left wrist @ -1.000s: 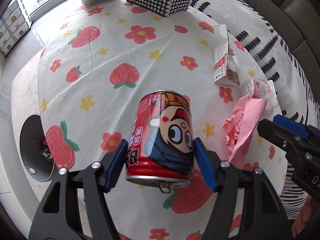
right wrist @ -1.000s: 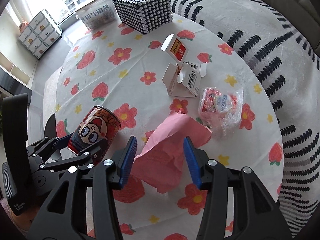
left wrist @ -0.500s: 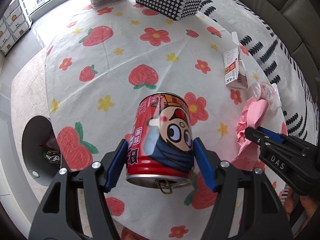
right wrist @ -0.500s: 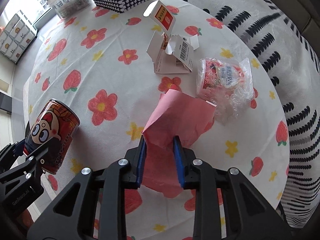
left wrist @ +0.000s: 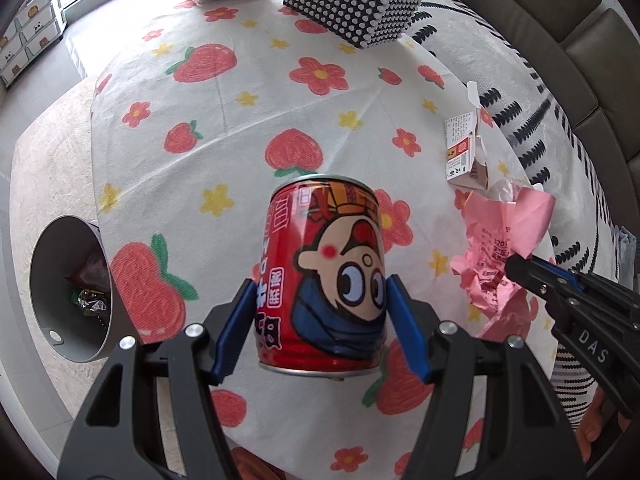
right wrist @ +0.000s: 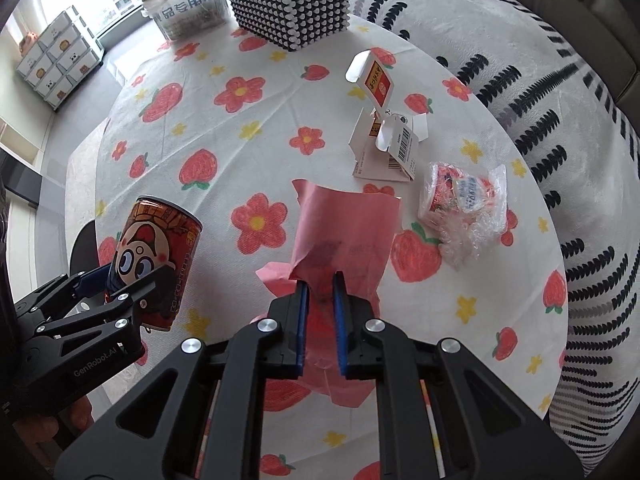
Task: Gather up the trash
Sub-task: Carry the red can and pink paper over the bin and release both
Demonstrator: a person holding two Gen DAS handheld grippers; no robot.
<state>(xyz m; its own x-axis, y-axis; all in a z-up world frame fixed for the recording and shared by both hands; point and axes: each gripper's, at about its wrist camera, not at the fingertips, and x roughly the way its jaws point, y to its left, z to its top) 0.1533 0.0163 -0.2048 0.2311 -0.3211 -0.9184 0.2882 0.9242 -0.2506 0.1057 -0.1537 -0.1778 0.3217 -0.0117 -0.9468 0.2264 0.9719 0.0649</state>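
Both my tongs hold trash above the flowered table [left wrist: 248, 80].

My left gripper [left wrist: 320, 328] clamps the red can [left wrist: 328, 272]; my right gripper [right wrist: 320, 312] is closing on the crumpled pink paper [right wrist: 344, 228], pinched between its pads. Next, I judge, both go to the grey bin [left wrist: 60, 280] at the table's left edge.

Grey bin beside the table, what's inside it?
In the left wrist view the grey bin lies open toward the camera: crumpled shiny wrapper and something reddish above it. The tablecloth edge covers the bin's right side, so the rest of its contents can't be seen.
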